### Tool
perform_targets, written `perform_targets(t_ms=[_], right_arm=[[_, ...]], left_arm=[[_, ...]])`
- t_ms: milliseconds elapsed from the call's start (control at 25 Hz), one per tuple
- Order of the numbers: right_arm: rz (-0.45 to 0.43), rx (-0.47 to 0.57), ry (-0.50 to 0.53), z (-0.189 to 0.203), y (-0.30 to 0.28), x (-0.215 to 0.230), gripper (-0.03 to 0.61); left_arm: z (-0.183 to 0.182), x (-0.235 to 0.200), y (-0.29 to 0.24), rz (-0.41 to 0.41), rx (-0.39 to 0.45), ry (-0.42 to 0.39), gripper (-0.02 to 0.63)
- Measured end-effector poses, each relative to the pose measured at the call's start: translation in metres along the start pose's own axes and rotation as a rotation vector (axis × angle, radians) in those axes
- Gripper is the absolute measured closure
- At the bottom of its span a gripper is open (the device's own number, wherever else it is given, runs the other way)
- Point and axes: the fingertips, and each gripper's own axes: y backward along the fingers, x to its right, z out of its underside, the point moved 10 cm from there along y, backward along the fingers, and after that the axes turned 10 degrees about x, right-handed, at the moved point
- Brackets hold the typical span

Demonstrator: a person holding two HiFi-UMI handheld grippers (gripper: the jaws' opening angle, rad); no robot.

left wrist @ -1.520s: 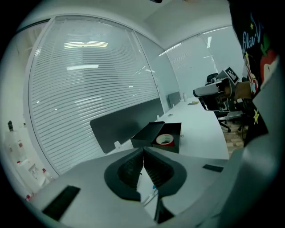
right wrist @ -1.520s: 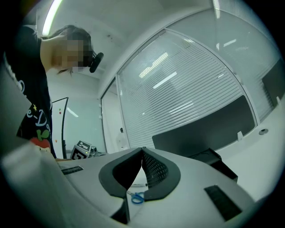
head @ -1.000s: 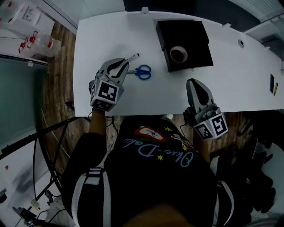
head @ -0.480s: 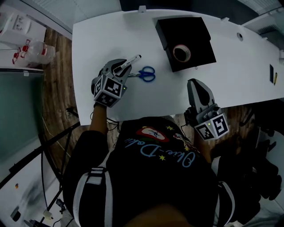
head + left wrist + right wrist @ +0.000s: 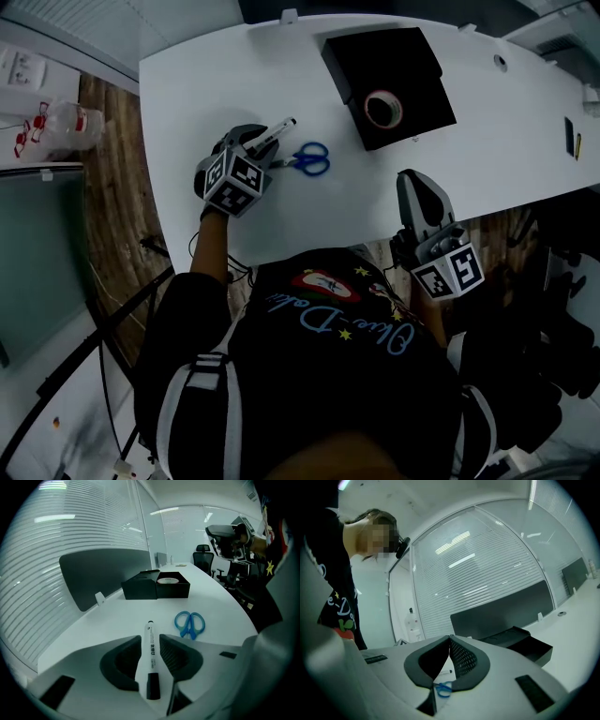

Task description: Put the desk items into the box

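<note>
A white marker [image 5: 151, 653] with a black cap lies on the white desk [image 5: 187, 84], between the pads of my left gripper [image 5: 150, 641]. The jaws are opening around it and no longer pinch it. In the head view the marker [image 5: 278, 129] sticks out past the left gripper [image 5: 258, 141]. Blue scissors [image 5: 307, 159] lie just right of it. The black box [image 5: 412, 84] stands open at the back with a tape roll [image 5: 380, 110] inside. My right gripper [image 5: 410, 176] hovers at the desk's front edge, shut and empty, well short of the box.
Plastic bottles [image 5: 56, 122] stand on the wooden floor left of the desk. A small dark item [image 5: 570, 136] lies near the desk's far right edge. A dark partition panel [image 5: 108, 569] runs along the back, and office chairs [image 5: 202, 557] stand beyond.
The left gripper has drifted slightly toward the back left and rolled a little, with the marker still between its jaws. The right gripper has barely moved.
</note>
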Motion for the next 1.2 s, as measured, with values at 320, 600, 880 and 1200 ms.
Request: perform_targets(t_ms=[320,600,880,1200], right_arm=[[0.046,-0.008,0.009,0.002,0.001,-0.006,0.548],[0.066,-0.020,0.009,0.005,0.001,-0.010,0.548],[0.069,-0.035,0.020,0.006,-0.002,-0.012,0.548],[0.074,-0.039,0.031,0.007,-0.003,-0.011,0.548]], left_arm=[[0.011,-0.004,-0.013,0.062,-0.014,0.037,0.463],[0.017,-0.007,-0.019,0.087,-0.039,0.037,0.465],[0.020,-0.009,-0.020,0.106,-0.025,0.074,0.465],[0.020,-0.010,-0.020,0.099,-0.029,0.095,0.512]])
